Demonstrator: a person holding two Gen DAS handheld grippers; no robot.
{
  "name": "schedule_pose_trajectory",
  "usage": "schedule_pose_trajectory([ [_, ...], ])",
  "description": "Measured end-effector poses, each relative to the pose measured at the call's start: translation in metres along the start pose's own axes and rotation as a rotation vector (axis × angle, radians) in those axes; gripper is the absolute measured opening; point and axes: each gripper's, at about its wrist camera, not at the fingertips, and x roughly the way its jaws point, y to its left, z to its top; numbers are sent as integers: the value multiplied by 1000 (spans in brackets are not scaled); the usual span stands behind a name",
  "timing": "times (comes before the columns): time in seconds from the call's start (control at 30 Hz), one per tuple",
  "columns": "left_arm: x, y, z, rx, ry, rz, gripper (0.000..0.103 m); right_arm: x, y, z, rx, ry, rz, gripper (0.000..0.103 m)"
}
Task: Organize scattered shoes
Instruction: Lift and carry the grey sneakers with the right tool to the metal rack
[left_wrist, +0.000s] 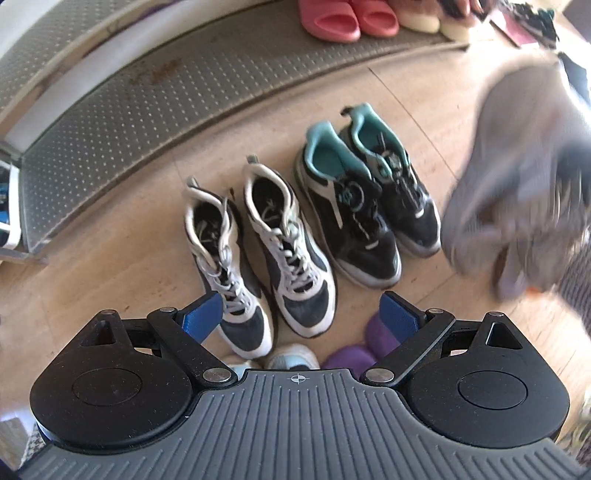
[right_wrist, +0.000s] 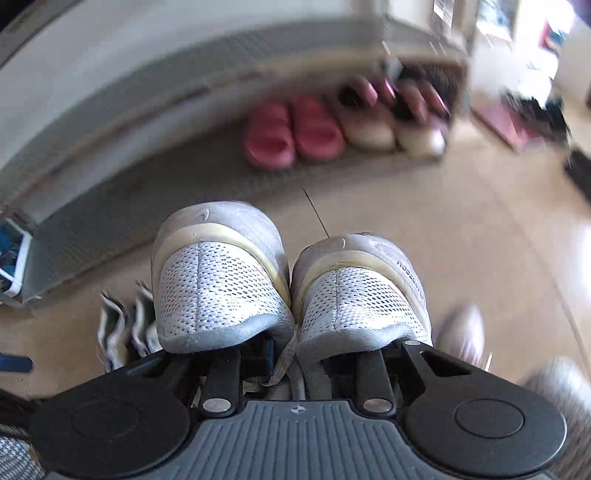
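Pale wood flooring (left_wrist: 122, 254) runs under both cameras, bounded farther off by a grey perforated mat (left_wrist: 122, 122).

Nearest the left wrist camera, the left gripper (left_wrist: 301, 319) points steeply down at the floor, its blue pads (left_wrist: 205, 314) spread wide with nothing between them. Just past the tips, a white-and-navy pair of sneakers (left_wrist: 266, 254) stands side by side, toes toward the camera; a purple object (left_wrist: 373, 339) lies near the right pad. Beyond, toward one o'clock, a black-and-teal pair (left_wrist: 369, 199) sits just beside the first pair. At three o'clock a blurred grey shoe shape (left_wrist: 517, 192) hangs above the floor. At twelve to one o'clock, far off, pink slides (left_wrist: 347, 18) rest on the mat.

From the right wrist camera, the right gripper (right_wrist: 295, 354) tilts downward and forward, clenched on a grey mesh pair of sneakers (right_wrist: 288, 291); its jaws reach inside the heel collars, pinching the two inner walls together, and the shoes hang clear of the floor, soles facing away. Past them at twelve o'clock, the pink slides (right_wrist: 295, 133) and cream slippers (right_wrist: 391, 129) line the mat's far side.
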Motion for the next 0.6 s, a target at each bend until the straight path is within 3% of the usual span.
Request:
schedule_pose_trajectory([
  [0.13, 0, 10, 12, -32, 6, -34, 95, -1, 34, 93, -102, -97, 31, 24],
  [0.27, 5, 22, 18, -48, 24, -18, 95, 16, 73, 208, -157, -199, 15, 26],
  [0.3, 7, 25, 20, -50, 29, -11, 95, 22, 82, 239, -171, -238, 0, 33],
  [0.33, 9, 28, 23, -54, 34, 1, 95, 28, 87, 257, -187, -263, -8, 54],
  [0.4, 9, 30, 27, -65, 29, 11, 95, 45, 94, 278, -229, -325, -61, 87],
  [0.43, 8, 31, 28, -68, 25, 12, 95, 48, 94, 280, -225, -351, -82, 86],
  [0.5, 8, 31, 29, -70, 20, 11, 95, 46, 79, 277, -172, -433, -45, 86],
  [0.6, 6, 29, 30, -66, 16, -13, 95, 35, 50, 264, -59, -453, 24, 85],
])
